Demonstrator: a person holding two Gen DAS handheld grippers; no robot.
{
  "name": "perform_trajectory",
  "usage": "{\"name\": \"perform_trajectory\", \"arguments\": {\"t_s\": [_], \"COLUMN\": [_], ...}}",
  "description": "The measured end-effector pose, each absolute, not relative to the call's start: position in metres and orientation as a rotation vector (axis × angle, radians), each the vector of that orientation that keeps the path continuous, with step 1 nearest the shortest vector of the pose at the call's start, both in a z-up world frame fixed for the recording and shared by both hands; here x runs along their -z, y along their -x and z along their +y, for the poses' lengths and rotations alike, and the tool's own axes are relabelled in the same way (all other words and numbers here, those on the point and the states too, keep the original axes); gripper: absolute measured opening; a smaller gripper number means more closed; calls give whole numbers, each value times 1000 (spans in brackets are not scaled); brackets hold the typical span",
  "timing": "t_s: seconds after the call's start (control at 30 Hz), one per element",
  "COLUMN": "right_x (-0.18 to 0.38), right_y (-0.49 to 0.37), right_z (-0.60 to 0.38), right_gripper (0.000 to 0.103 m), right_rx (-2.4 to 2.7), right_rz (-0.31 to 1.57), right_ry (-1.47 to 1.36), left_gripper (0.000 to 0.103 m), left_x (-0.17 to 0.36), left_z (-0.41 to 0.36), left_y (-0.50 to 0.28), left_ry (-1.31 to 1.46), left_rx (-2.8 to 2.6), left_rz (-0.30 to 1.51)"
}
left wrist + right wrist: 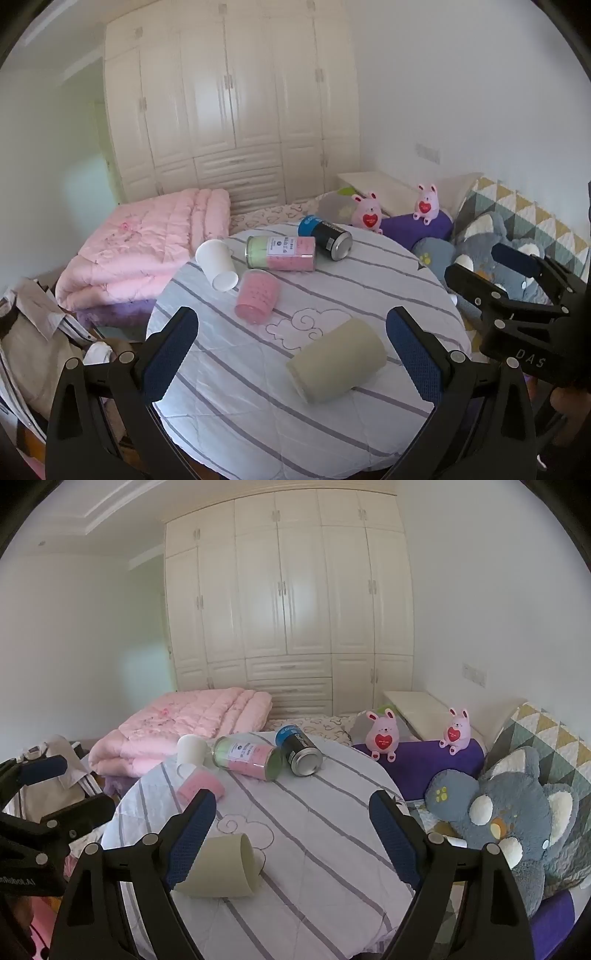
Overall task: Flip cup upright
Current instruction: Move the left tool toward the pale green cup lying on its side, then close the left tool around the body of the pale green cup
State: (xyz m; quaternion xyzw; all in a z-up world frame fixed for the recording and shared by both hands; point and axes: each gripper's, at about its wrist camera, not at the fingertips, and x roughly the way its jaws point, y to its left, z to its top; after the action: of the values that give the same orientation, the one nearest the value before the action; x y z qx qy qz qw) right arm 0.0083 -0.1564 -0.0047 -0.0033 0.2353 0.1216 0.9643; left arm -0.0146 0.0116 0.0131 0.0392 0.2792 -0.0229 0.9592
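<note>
Table (258, 406): round, striped cloth.
Beige cup (338, 360): on its side, table's 5 o'clock, between left fingers, untouched.
Left gripper (291, 343): fingers spread, empty.
Right gripper (291, 827): fingers spread, empty, cup at 8 o'clock.

In the right wrist view the left finger of the right tool (291, 834) covers the closed end of the beige cup (225, 867), and the white cup (191, 750) shows only its base end, with the rest behind the pink cup (201, 786). The label print on the pink-and-green canister (281, 254) is way too small to read, same for the blue-and-black can (325, 237). The near edge of the counter (240, 424) runs off the bottom of both views, and the pile of clothes (33, 332) gets chopped by the left edge
</note>
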Motion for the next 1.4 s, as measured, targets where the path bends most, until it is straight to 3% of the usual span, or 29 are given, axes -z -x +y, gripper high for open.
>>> {"name": "perform_trajectory", "arguments": {"t_s": [1.03,1.4], "right_x": [13,29], "right_y": [-20,-37], "right_z": [-147,-155], "right_gripper": [86,86], "right_rx": [-253,-218], "right_rz": [527,578], "right_ry": [30,25], "left_gripper": [103,103], "left_x": [12,40], "left_z": [36,17], "left_y": [7,-17], "left_ry": [-23,-215], "left_rx": [29,183], "left_rz": [597,720]}}
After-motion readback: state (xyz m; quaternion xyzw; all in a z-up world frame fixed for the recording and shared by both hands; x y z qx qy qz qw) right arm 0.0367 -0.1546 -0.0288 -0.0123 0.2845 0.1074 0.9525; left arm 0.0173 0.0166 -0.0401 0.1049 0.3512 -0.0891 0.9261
